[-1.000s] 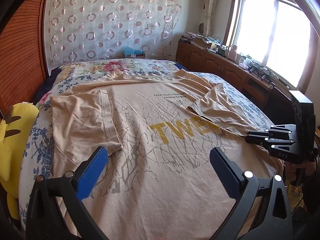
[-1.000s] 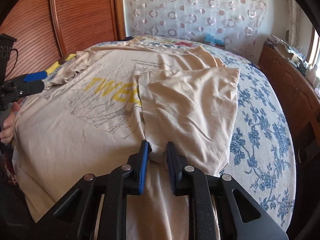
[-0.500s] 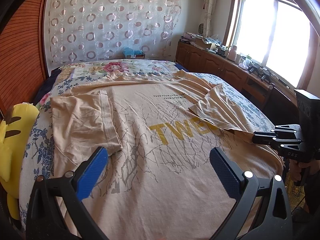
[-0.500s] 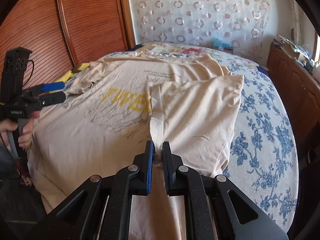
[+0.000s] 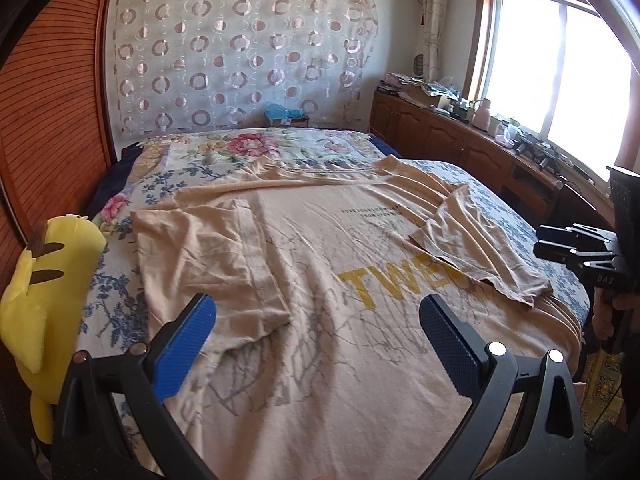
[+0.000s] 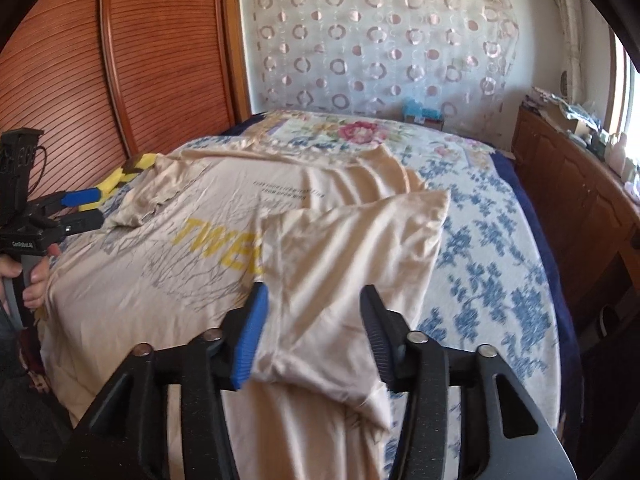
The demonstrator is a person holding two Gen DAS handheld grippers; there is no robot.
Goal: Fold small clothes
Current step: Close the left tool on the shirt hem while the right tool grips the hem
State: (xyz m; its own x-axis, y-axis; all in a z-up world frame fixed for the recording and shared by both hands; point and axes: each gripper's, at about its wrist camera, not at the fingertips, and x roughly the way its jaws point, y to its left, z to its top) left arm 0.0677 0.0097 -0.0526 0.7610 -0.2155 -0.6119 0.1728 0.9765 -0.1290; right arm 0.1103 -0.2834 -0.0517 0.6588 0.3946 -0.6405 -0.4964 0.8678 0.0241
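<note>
A beige T-shirt (image 5: pixel 320 272) with yellow letters lies flat, print up, across the bed; it also shows in the right wrist view (image 6: pixel 168 264). Its left sleeve (image 5: pixel 208 256) is folded inward, and its right sleeve (image 6: pixel 344 252) lies folded over the print. My left gripper (image 5: pixel 316 340) is open above the shirt's lower part, holding nothing; it appears at the left edge of the right wrist view (image 6: pixel 76 210). My right gripper (image 6: pixel 312 332) is open with the folded sleeve's lower end lying between its jaws. It shows at the right edge in the left wrist view (image 5: pixel 540 242).
A floral bedspread (image 6: pixel 480 248) covers the bed. A yellow plush toy (image 5: pixel 36 292) lies at the bed's left side by the wooden sliding door (image 6: pixel 120 64). A wooden cabinet (image 5: pixel 448 140) with clutter runs under the window (image 5: pixel 560 72).
My right gripper was shut on the right sleeve's lower edge; it has opened and drawn back, leaving the sleeve on the shirt. My left gripper has stayed open and barely moved.
</note>
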